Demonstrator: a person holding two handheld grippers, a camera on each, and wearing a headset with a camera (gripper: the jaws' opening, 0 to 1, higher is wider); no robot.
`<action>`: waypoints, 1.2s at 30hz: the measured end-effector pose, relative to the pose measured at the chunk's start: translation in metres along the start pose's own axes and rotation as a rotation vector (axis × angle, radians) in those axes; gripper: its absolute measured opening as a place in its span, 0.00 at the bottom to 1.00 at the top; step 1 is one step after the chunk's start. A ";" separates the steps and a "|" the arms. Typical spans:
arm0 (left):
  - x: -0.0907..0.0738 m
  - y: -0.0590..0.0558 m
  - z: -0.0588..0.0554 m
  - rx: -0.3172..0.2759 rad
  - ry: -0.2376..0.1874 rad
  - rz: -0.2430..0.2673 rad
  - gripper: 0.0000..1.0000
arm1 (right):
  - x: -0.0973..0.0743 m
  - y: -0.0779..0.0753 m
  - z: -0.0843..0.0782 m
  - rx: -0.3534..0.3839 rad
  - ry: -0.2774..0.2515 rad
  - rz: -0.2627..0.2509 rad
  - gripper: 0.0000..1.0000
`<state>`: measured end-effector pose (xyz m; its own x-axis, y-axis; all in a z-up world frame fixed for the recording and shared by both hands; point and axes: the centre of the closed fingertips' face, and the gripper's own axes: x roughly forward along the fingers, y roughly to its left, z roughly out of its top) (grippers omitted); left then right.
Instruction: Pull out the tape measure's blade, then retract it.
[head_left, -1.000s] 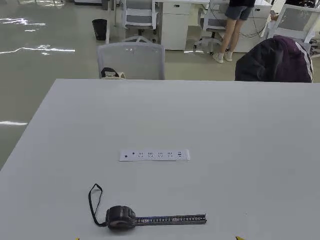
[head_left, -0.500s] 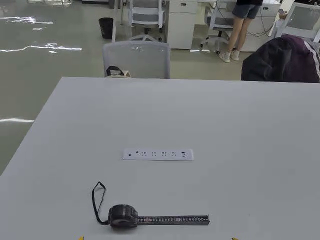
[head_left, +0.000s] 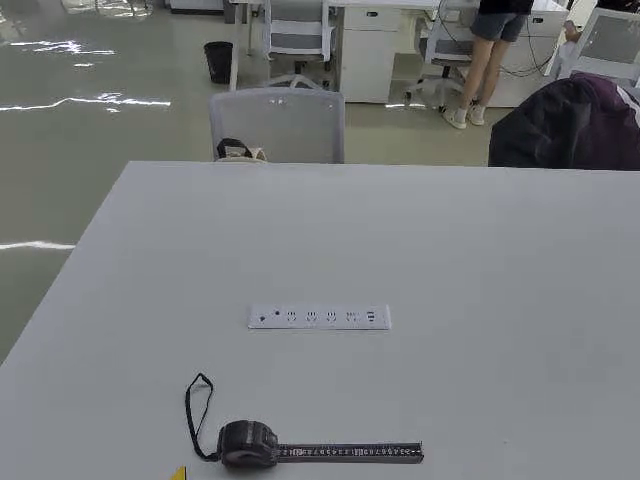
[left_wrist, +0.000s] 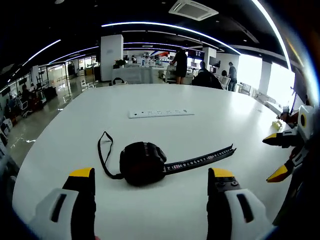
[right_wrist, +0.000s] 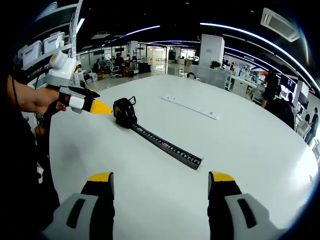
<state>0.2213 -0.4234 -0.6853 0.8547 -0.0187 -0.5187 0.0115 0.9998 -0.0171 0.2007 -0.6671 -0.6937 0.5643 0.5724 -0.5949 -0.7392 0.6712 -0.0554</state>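
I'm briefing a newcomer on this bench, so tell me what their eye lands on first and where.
The dark tape measure stands out near the front edge of the white table, its blade partly out and lying flat. Beyond it a white power strip sits mid-table. The yellow-tipped left gripper and right gripper are both open, holding nothing.

Head view: the bottom edge cuts off the left gripper (left_wrist: 151, 173) beyond one yellow fingertip (head_left: 178, 473). Figures printed on the dark, pulled-out tape-measure blade (head_left: 350, 453) are too small to read. The top edge cuts off a standing person (head_left: 490, 45) above the waist.
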 end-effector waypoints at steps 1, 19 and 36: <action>0.004 0.001 -0.001 0.006 -0.003 0.010 0.91 | 0.001 -0.001 0.000 -0.006 -0.004 0.005 0.77; 0.055 0.008 -0.011 -0.032 0.040 0.097 0.83 | 0.033 -0.028 -0.009 -0.115 0.022 0.135 0.60; 0.082 0.020 -0.022 -0.061 0.053 0.145 0.77 | 0.070 -0.064 -0.020 -0.225 0.061 0.289 0.46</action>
<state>0.2798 -0.4048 -0.7469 0.8164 0.1234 -0.5642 -0.1427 0.9897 0.0100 0.2801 -0.6798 -0.7482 0.3022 0.6898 -0.6579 -0.9310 0.3617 -0.0485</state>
